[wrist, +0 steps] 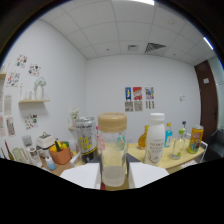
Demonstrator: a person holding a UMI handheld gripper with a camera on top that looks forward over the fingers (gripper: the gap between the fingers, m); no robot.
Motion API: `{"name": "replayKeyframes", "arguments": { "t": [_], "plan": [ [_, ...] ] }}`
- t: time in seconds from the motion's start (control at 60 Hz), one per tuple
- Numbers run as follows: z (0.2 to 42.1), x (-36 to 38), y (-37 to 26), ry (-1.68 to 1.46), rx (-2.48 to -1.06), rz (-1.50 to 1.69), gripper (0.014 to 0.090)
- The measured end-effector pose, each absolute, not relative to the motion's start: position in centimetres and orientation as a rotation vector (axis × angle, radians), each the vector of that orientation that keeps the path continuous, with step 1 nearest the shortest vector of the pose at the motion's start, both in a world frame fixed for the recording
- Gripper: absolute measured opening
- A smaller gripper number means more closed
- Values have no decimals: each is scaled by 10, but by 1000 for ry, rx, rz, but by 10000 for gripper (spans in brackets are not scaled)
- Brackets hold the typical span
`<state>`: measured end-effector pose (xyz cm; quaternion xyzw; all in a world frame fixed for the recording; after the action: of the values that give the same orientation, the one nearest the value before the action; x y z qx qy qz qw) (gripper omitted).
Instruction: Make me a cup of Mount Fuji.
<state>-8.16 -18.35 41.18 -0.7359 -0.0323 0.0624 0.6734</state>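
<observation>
Gripper view: cylindrical clear cork-lidded jar (112, 150)

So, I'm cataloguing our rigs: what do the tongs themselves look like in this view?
Only the tips of the tongs show. They are two pale, whitish, flat-faced pieces with angled edges, one at each side of the clear jar. A black area hides everything below them. No cable, marking, hand or sleeve is visible.
</observation>
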Motion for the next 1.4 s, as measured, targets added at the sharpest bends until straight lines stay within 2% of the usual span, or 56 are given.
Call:
{"name": "replayKeyframes", "arguments": {
  "t": [0.083, 0.333, 0.433, 0.517, 0.633, 0.733, 1.033, 1.4],
  "plan": [
    [370, -80, -203, -73, -1693, 139, 367],
    [200, -79, -237, -25, -1881, 117, 367],
    [152, -79, -244, -20, -1924, 97, 369],
    [127, -76, -247, -4, -1939, 91, 369],
    [108, -74, -245, 58, -1950, 144, 369],
    [110, -77, -242, 223, -1929, 338, 369],
    [135, -73, -228, 840, -1684, 1014, 368],
    [130, -83, -218, 1212, -1480, 1444, 366]
  ]
}}
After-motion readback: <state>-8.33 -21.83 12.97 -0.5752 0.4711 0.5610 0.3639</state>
